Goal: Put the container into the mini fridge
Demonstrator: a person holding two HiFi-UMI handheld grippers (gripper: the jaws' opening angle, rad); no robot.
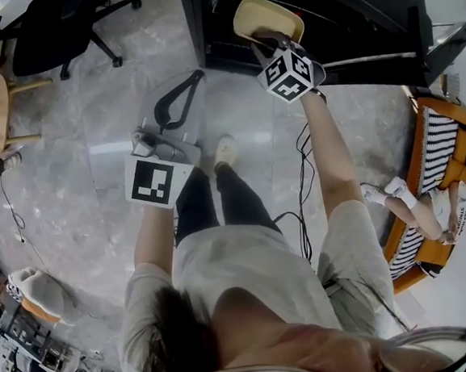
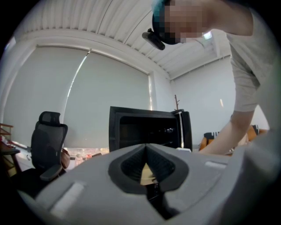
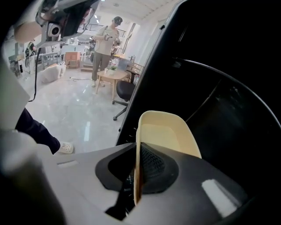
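- Toward the upper centre of the head view, held a pale cream, rounded plastic container (image 1: pixel 268 14) up against the front of a black mini fridge (image 1: pixel 363 8).
- Clamped the right gripper (image 3: pixel 137 169) on that container's thin side wall, jaws drawn narrow, with the wall pinched between the black ribbed pads (image 3: pixel 151 165).
- Showed the container's open bowl at the centre of the right gripper view, turned on edge, with the dark fridge cavity filling the right half behind it. Could not tell whether any part had passed the threshold.
- Carried the left gripper (image 2: pixel 145 149) left of centre in the head view, over the grey polished floor (image 1: pixel 70 179), well apart from the container.
- Had those left jaws together at the tips, gripping nothing, with only a pale sliver visible through the gap behind the pads.
- Faced the fridge at the middle of the left gripper view, its door (image 2: pixel 186 127) swung open at the right, with a black office chair (image 2: pixel 46 140) at lower left.
- Caught, at the upper left of the right gripper view, a standing person (image 3: pixel 105 44) beside a small wooden table (image 3: pixel 112 77).
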